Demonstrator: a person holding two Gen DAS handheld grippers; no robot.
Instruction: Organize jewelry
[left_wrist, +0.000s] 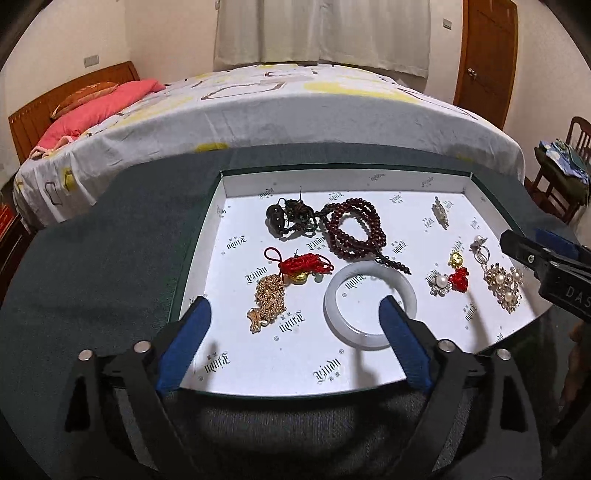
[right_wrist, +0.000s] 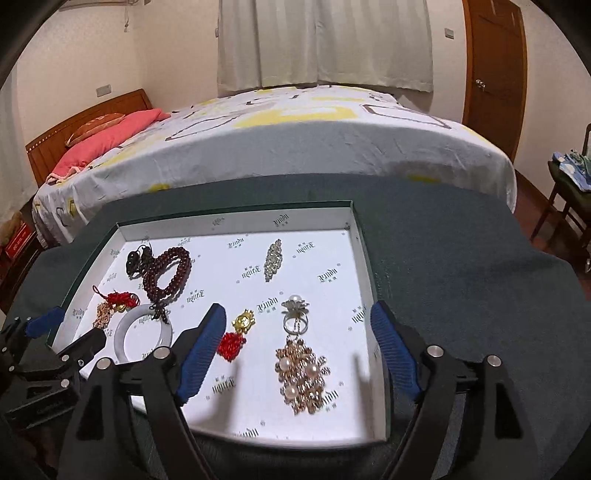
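From the left wrist view, a shallow white-lined box (left_wrist: 229, 184) is seen on a dark green cloth (left_wrist: 110, 240), with a bed (left_wrist: 295, 110) behind it. The left gripper (left_wrist: 295, 310) is held wide apart and empty above the box's near edge; its right blue finger overlaps a white jade bangle (left_wrist: 334, 295). Beside the bangle lie a gold chain with red cord (left_wrist: 273, 288), dark red prayer beads (left_wrist: 351, 229) and a dark gourd pendant (left_wrist: 277, 218). Further right are a pearl brooch (left_wrist: 504, 282) and a red-and-gold charm (left_wrist: 458, 273).

From the right wrist view, the right gripper (right_wrist: 297, 323) is also spread wide, holding nothing — the pearl brooch (right_wrist: 303, 373) and a pearl ring (right_wrist: 293, 314) lie between its fingers. A rhinestone clip (right_wrist: 273, 260) is seen farther back.
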